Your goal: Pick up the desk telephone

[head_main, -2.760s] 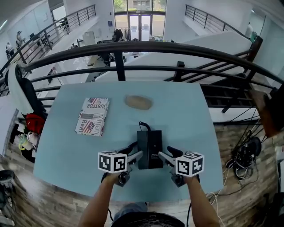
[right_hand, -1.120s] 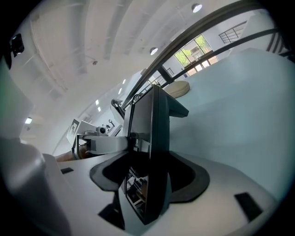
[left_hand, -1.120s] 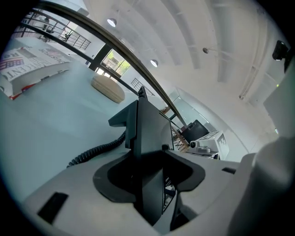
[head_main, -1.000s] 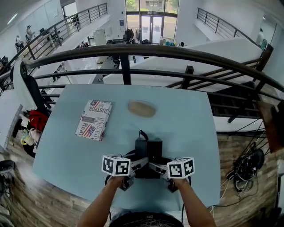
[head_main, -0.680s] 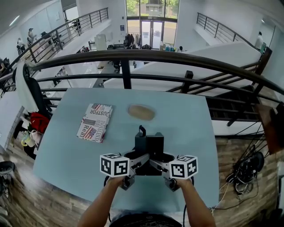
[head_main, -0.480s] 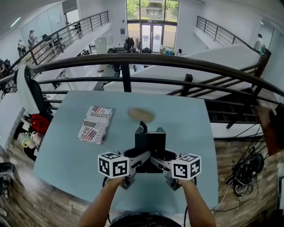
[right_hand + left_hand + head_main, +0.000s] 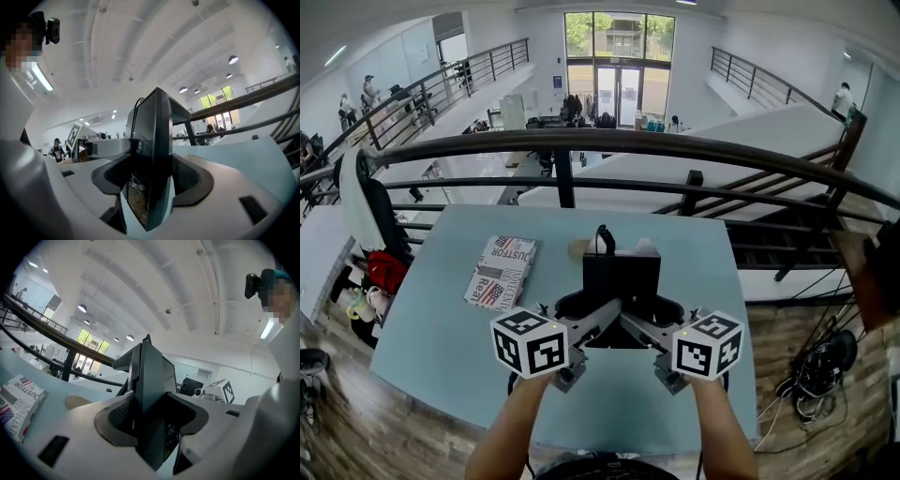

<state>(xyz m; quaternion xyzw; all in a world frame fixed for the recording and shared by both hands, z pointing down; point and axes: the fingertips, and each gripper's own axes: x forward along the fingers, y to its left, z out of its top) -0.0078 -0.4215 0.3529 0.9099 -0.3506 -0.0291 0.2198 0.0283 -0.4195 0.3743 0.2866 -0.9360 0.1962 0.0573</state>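
The black desk telephone (image 7: 621, 279) hangs in the air above the light blue table (image 7: 441, 347), tilted with its far end up and a short black cord (image 7: 602, 234) at its top. My left gripper (image 7: 586, 317) is shut on the phone's left edge and my right gripper (image 7: 654, 319) on its right edge. In the left gripper view the phone (image 7: 152, 390) stands edge-on, filling the notch between the pads of the gripper (image 7: 150, 420). The right gripper view shows the same: the phone (image 7: 152, 140) is clamped in the gripper (image 7: 151, 183). The phone's underside is hidden.
A folded newspaper (image 7: 500, 272) lies on the table's left half. A tan flat oval thing (image 7: 577, 247) shows partly behind the phone. A dark metal railing (image 7: 600, 150) runs along the table's far edge, with an open drop beyond it.
Both grippers have risen together with the phone, which has left the table and tilted its far end upward. It now covers most of the tan oval.
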